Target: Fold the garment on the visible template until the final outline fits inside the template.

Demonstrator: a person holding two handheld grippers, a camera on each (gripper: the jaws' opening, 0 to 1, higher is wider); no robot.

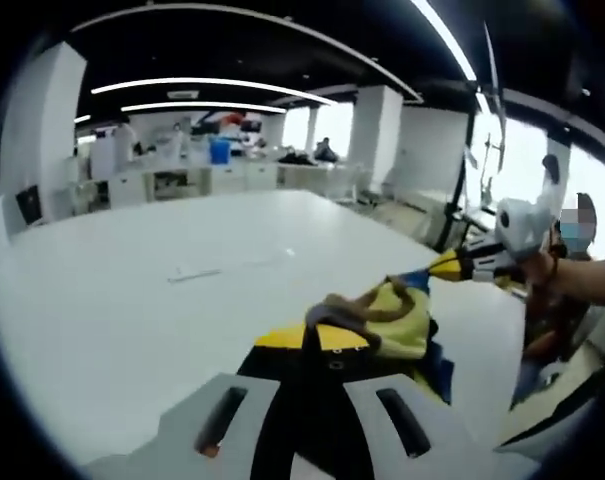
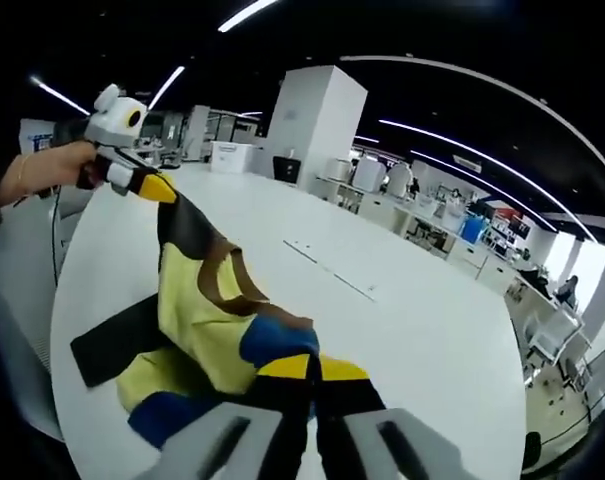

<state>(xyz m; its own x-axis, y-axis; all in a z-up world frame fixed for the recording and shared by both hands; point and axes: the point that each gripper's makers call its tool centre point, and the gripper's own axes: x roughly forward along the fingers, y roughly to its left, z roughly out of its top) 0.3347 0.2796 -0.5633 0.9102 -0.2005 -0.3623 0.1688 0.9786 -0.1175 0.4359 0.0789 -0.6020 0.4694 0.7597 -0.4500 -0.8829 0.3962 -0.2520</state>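
Note:
A yellow garment (image 1: pixel 397 315) with black, blue and brown parts hangs stretched between both grippers above the white table (image 1: pixel 132 300). My left gripper (image 1: pixel 317 342) is shut on one edge of it, yellow tips pinched together. In the right gripper view the garment (image 2: pixel 197 310) drapes down to the table, and my right gripper (image 2: pixel 312 368) is shut on a blue and black part. The left gripper (image 2: pixel 147 185) shows at the upper left, clamped on a black corner. The right gripper (image 1: pixel 457 265) enters from the right. Faint template lines (image 2: pixel 327 265) mark the tabletop.
A person's hand (image 1: pixel 547 265) holds the right gripper near the table's right edge. Pale marks (image 1: pixel 197 272) lie mid-table. Desks, white pillars (image 2: pixel 312 120) and chairs stand beyond the table's far edge.

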